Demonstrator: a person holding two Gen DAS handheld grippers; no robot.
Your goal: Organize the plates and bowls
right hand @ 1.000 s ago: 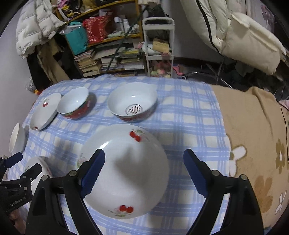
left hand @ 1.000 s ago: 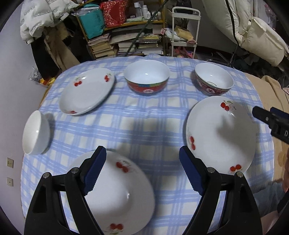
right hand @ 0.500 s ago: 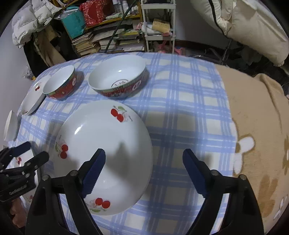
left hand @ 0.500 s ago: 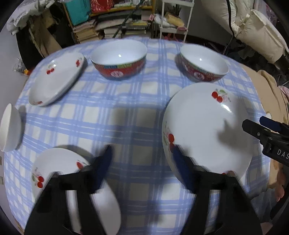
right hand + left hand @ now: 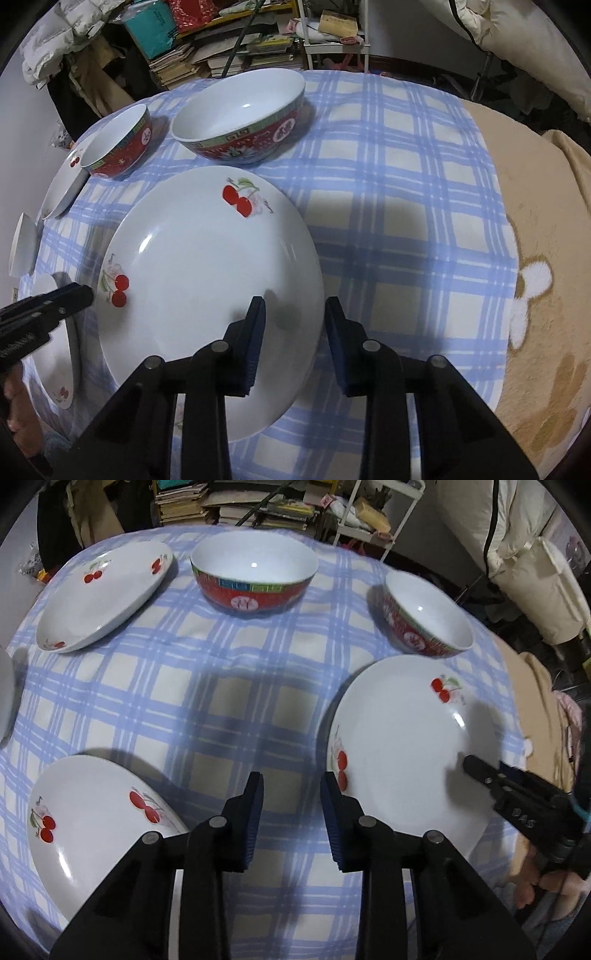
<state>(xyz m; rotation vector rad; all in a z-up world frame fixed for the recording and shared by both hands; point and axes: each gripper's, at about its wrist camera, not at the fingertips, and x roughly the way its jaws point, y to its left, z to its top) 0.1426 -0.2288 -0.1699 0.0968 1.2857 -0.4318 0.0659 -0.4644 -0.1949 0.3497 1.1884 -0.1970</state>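
A: How far along is the sorting?

B: Hardly begun, I'd say. Nothing is stacked. On the checked tablecloth (image 5: 177, 686) every piece lies apart: three cherry plates, two red bowls, and a white bowl (image 5: 23, 245) at the left edge.

A: Where does each one lie?

B: The big plate (image 5: 399, 753) is near the right edge, toward the front. A second plate (image 5: 88, 834) is at the front left corner, and a third plate (image 5: 103, 594) at the back left. The larger red bowl (image 5: 255, 572) stands at the back middle, and the smaller red bowl (image 5: 428, 616) at the back right, just behind the big plate.

A: And the grippers?

B: The left gripper (image 5: 291, 797) has its fingers drawn partway in, a gap still between the pads and nothing in it; it hovers over bare cloth between the two front plates. The right gripper (image 5: 294, 317) is likewise narrowed and empty, straddling the big plate's right rim from above; I can't tell whether it touches.

A: So what's left?

B: All of it, by my reckoning: plates stacked together, bowls nested. The big plate looks the likely first pick.
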